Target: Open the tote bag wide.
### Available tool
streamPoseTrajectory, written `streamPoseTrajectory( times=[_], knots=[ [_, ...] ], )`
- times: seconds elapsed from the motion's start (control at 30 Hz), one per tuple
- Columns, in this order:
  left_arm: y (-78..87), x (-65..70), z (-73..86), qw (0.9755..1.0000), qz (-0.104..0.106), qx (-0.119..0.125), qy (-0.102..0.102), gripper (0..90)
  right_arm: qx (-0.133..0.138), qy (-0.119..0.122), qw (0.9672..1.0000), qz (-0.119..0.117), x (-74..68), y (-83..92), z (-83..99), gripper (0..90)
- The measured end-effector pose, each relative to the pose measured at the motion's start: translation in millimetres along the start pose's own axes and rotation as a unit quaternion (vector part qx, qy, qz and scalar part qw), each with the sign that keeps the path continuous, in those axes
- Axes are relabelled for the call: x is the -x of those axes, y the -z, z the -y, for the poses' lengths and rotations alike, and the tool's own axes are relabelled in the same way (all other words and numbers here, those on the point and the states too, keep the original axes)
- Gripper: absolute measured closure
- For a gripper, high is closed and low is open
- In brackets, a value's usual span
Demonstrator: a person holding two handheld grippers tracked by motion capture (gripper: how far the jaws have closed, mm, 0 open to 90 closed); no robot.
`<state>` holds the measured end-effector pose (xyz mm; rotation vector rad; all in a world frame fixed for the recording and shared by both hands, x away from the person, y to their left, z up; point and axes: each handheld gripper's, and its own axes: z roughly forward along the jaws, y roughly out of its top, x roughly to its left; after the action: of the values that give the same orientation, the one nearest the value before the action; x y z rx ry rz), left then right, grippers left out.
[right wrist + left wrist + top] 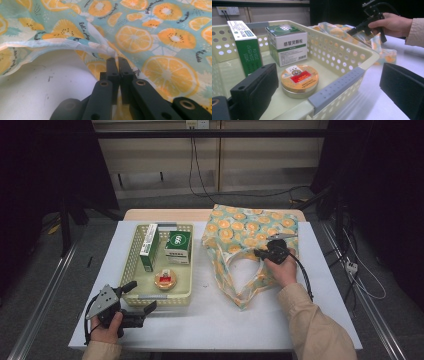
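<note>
A fabric bag (250,227) printed with orange slices lies at the right of the white table, its opening toward the person. My right gripper (259,253) is shut on the bag's handle edge (110,53); the jaws meet with the fabric pinched between them (117,60). My left gripper (140,296) rests open at the table's front left, its jaws on either side of the near corner of a pale yellow basket (131,265). In the left gripper view the basket rim (337,86) runs between the wide-apart jaws.
The basket holds a tall green-and-white box (149,247), a squat green-topped box (178,247) and a round orange tin (165,279). White table (210,315) lies bare between basket and bag. Cables hang behind the far edge.
</note>
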<state>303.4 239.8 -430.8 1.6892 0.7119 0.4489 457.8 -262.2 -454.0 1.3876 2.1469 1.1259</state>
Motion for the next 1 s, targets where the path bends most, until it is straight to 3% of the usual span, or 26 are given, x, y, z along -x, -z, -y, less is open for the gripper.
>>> streamPoseTrajectory(
  times=[0.1,0.23,0.4,0.6,0.7,0.77,0.93,1.0],
  knots=[
    [0.7,-0.7,0.6,1.0,0.0,0.0,-0.002,1.9,-0.002,-0.001,0.9999,-0.011,-3.8,0.8,0.5,89.9],
    [0.2,0.1,0.7,1.0,0.001,0.0,-0.001,1.9,-0.019,0.038,0.9987,-0.027,-12.8,8.3,1.7,89.9],
    [0.2,1.7,-0.7,1.0,0.0,0.003,-0.002,1.9,-0.026,0.052,0.9966,-0.059,-20.1,21.2,5.0,89.9],
    [-0.5,1.5,0.1,1.0,-0.001,-0.002,-0.004,1.9,-0.037,0.067,0.9942,-0.075,-30.5,34.2,15.9,88.8],
    [-1.2,2.2,-0.7,1.0,-0.001,-0.001,-0.004,1.9,-0.019,0.053,0.9963,-0.066,-30.2,38.2,16.3,76.5],
    [-1.0,2.4,-1.1,1.0,0.001,-0.001,-0.007,1.9,-0.012,0.04,0.9962,-0.077,-31.0,42.6,15.6,65.9],
    [-1.2,1.9,-0.4,1.0,0.0,0.0,-0.004,1.9,-0.006,0.057,0.9949,-0.083,-44.4,60.8,15.3,46.4],
    [-0.6,2.1,-1.1,1.0,0.0,-0.001,-0.009,1.9,-0.002,0.069,0.9936,-0.09,-51.5,67.8,16.2,43.1]
  ],
)
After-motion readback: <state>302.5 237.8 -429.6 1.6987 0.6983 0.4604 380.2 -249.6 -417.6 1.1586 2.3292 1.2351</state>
